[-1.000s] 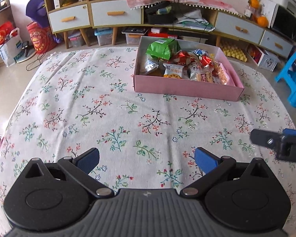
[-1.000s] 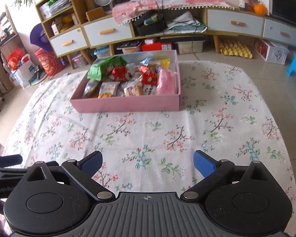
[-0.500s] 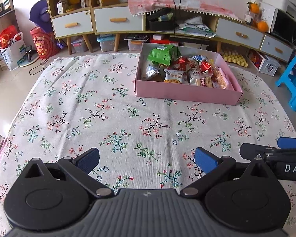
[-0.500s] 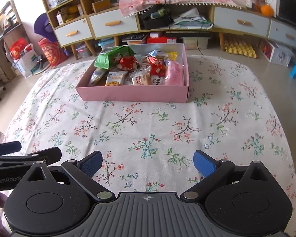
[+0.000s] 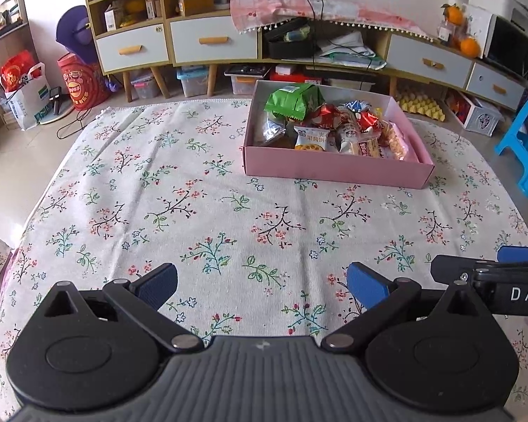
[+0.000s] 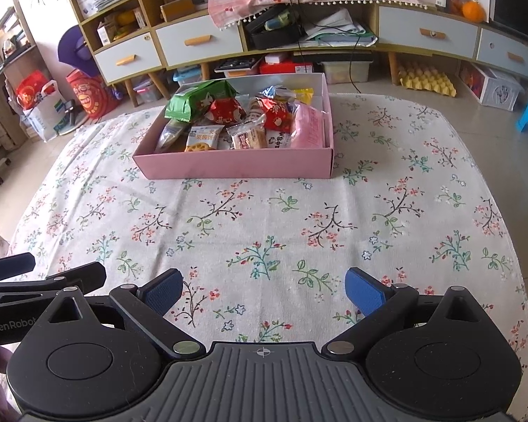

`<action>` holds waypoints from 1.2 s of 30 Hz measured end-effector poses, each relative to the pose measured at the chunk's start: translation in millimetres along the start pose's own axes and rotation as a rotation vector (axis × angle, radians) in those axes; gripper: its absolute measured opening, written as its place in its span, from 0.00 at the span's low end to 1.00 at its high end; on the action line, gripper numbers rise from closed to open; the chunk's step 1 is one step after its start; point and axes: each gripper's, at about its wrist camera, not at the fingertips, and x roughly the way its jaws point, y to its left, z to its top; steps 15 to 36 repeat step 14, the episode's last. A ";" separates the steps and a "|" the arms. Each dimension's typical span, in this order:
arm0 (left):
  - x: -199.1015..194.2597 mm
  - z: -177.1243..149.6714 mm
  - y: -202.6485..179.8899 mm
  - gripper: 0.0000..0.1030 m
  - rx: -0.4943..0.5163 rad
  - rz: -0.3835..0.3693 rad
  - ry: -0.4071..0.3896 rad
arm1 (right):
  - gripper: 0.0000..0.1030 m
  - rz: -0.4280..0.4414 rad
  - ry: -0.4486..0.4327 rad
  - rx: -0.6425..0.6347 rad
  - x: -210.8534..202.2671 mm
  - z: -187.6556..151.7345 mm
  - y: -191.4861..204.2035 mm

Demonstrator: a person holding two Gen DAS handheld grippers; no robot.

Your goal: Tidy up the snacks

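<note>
A pink box (image 6: pixel 236 167) of snack packets (image 6: pixel 202 137) sits at the far side of the floral-clothed counter (image 6: pixel 264 232). Left hand-held gripper (image 5: pixel 262 286) and right hand-held gripper (image 6: pixel 264 288) hang near, both spread wide and empty. The packets look light, crinkly and crushable; sealed edges seem the safest hold.

Left hand-held gripper (image 5: pixel 262 286) agape, right hand-held gripper (image 6: pixel 264 290) agape, side by side
</note>
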 end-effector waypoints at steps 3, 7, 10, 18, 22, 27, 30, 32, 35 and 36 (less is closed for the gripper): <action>-0.6 0.4 0.8 1.00 -0.004 -0.001 -0.002 | 0.97 0.001 0.000 -0.001 0.0 0.0 -0.1; -1.1 0.7 1.2 1.00 -0.004 0.001 -0.005 | 0.97 0.001 0.001 -0.001 0.3 0.0 0.0; -1.1 0.8 1.4 1.00 -0.008 0.000 0.000 | 0.97 0.001 0.003 -0.004 0.9 -0.5 0.3; -1.7 0.9 1.2 1.00 -0.001 -0.001 0.003 | 0.97 0.000 0.002 -0.004 0.7 -0.7 0.9; -1.7 0.9 1.2 1.00 -0.001 -0.001 0.003 | 0.97 0.000 0.002 -0.004 0.7 -0.7 0.9; -1.7 0.9 1.2 1.00 -0.001 -0.001 0.003 | 0.97 0.000 0.002 -0.004 0.7 -0.7 0.9; -1.7 0.9 1.2 1.00 -0.001 -0.001 0.003 | 0.97 0.000 0.002 -0.004 0.7 -0.7 0.9; -1.7 0.9 1.2 1.00 -0.001 -0.001 0.003 | 0.97 0.000 0.002 -0.004 0.7 -0.7 0.9; -1.7 0.9 1.2 1.00 -0.001 -0.001 0.003 | 0.97 0.000 0.002 -0.004 0.7 -0.7 0.9; -1.7 0.9 1.2 1.00 -0.001 -0.001 0.003 | 0.97 0.000 0.002 -0.004 0.7 -0.7 0.9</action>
